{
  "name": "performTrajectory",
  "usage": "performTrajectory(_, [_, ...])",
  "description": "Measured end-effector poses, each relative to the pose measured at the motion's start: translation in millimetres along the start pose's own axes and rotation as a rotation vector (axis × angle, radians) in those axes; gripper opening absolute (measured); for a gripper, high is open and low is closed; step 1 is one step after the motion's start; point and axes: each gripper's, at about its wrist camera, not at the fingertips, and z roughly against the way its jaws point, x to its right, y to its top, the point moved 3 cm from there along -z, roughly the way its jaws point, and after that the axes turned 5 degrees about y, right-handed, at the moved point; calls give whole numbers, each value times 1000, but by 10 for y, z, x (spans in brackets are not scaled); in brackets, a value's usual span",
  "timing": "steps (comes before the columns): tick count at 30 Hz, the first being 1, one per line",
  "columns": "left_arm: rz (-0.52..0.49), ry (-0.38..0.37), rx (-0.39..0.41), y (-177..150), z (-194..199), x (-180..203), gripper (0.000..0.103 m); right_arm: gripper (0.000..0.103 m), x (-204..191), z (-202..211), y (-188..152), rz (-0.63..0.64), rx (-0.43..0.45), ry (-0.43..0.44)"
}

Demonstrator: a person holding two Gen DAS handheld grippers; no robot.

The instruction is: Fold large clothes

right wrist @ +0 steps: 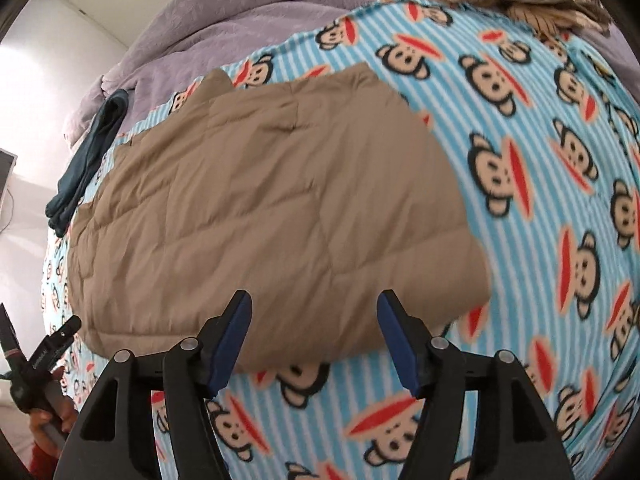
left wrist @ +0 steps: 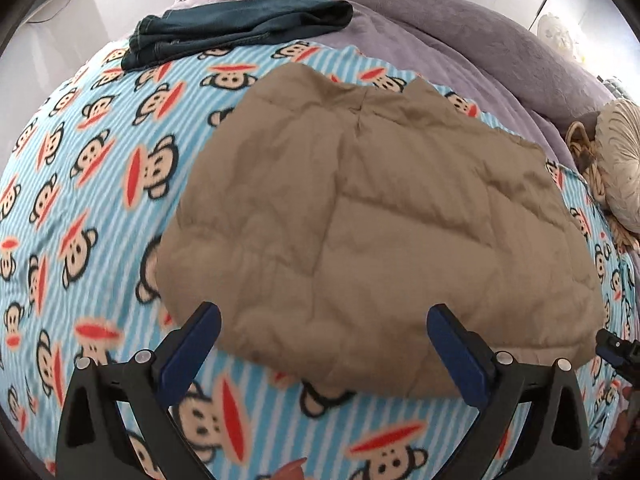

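Observation:
A tan quilted garment [left wrist: 380, 220] lies folded into a broad flat block on a blue striped monkey-print blanket [left wrist: 92, 184]. It also shows in the right wrist view [right wrist: 260, 208]. My left gripper [left wrist: 320, 316] is open and empty, hovering over the garment's near edge. My right gripper [right wrist: 315, 304] is open and empty, also over the near edge, toward the garment's right side. The right gripper's tip shows at the edge of the left wrist view [left wrist: 616, 346], and the left gripper shows in the right wrist view [right wrist: 44, 350].
Folded dark blue jeans [left wrist: 236, 32] lie at the blanket's far left. A purple quilt [left wrist: 460, 28] is bunched behind. A beige cushion and rope basket [left wrist: 616, 164] sit at the right. White walls and cabinets stand behind the bed.

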Motion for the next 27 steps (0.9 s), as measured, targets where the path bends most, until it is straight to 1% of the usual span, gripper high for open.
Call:
performTrajectory(3, [8,-19,-20,-70,-2,-4,103,70,-1,-9,-95,-4,-14,5])
performTrajectory(5, [29,-40,-35,-94,-20,-36,103,79,5,-20,-133,-13,-26,20])
performTrajectory(9, [153,-148,-89,-139,-111,-204,103,80,50,-50,-220,-67,-43,97])
performTrajectory(10, [188,-177,-98,-154,-135,-257,103,84,77,-66,-236,-91,-47,121])
performTrajectory(11, [226,-208,-107,-172,-159,-313,103,90,114,-91,-254,-123,-55,146])
performTrajectory(12, [255,-234,-115,-193,-179,-360,103,103,170,-132,-281,-168,-68,183])
performTrajectory(15, [341,-308,-134,-285,-267,-512,103,103,317,-233,-354,-278,-80,261])
performTrajectory(20, [388,-369,-143,-316,-476,-543,103,103,463,-412,-408,-413,-81,360])
performTrajectory(23, [413,-399,-126,-206,-598,-479,103,103,462,-555,-365,-468,-75,420])
performTrajectory(27, [464,-444,-109,-48,-782,-397,103,103,388,-743,-271,-492,-62,460])
